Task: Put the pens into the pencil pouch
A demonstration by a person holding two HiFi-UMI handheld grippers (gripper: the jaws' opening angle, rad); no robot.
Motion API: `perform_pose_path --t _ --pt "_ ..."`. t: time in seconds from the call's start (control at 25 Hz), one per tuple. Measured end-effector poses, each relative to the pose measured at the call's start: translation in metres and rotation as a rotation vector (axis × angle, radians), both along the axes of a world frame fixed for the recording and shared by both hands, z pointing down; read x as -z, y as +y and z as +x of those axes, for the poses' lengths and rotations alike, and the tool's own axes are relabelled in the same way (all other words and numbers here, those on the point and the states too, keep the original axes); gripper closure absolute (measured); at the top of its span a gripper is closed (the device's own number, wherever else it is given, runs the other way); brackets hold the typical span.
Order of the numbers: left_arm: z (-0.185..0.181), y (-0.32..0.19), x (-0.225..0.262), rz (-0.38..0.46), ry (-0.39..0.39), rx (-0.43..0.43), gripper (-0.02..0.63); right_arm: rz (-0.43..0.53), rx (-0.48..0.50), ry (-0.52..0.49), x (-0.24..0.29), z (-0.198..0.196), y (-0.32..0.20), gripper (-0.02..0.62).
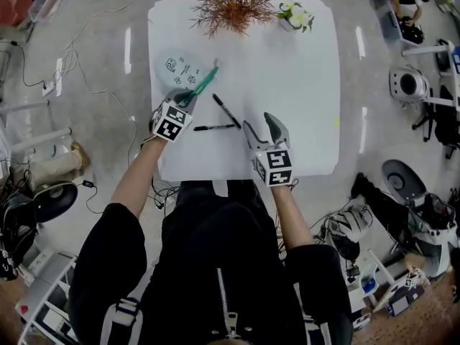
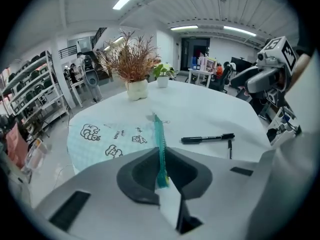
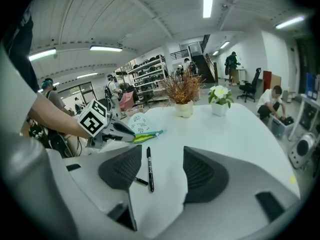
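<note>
I count one white table (image 1: 302, 85). On it are two black pens: the upper pen (image 1: 226, 111) at centre, the lower pen (image 1: 214, 127) at seven o'clock from it. One pencil pouch (image 1: 181, 68) sits at ten o'clock. At twelve are two potted plants: one dried plant (image 1: 231, 6) and one flowering plant (image 1: 295, 16), with perhaps three blooms, too small to count. There are two grippers: left gripper (image 1: 191, 96), right gripper (image 1: 259, 123).

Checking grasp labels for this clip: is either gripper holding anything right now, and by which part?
The left gripper is shut on the pencil pouch, pinching its teal zipper edge. The right gripper is open, holding nothing.
</note>
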State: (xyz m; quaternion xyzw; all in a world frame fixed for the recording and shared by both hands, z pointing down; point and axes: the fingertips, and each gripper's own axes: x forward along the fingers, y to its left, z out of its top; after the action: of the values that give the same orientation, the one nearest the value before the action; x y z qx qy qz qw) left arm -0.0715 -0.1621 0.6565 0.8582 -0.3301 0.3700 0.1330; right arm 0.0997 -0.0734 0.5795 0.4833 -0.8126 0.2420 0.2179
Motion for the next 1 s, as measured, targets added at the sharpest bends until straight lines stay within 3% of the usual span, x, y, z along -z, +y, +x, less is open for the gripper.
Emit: perform_pose_path --t 0.52,1.0 --pt "-0.003 -0.007 0.033 0.093 0.080 0.051 0.558 -0.125 0.236 0.120 -0.060 -0.030 0.031 0.382" --pt "-0.005 -0.010 0.034 0.083 0.122 0.065 0.558 -0.185 0.318 0.197 -0.102 -0.043 0.035 0.439"
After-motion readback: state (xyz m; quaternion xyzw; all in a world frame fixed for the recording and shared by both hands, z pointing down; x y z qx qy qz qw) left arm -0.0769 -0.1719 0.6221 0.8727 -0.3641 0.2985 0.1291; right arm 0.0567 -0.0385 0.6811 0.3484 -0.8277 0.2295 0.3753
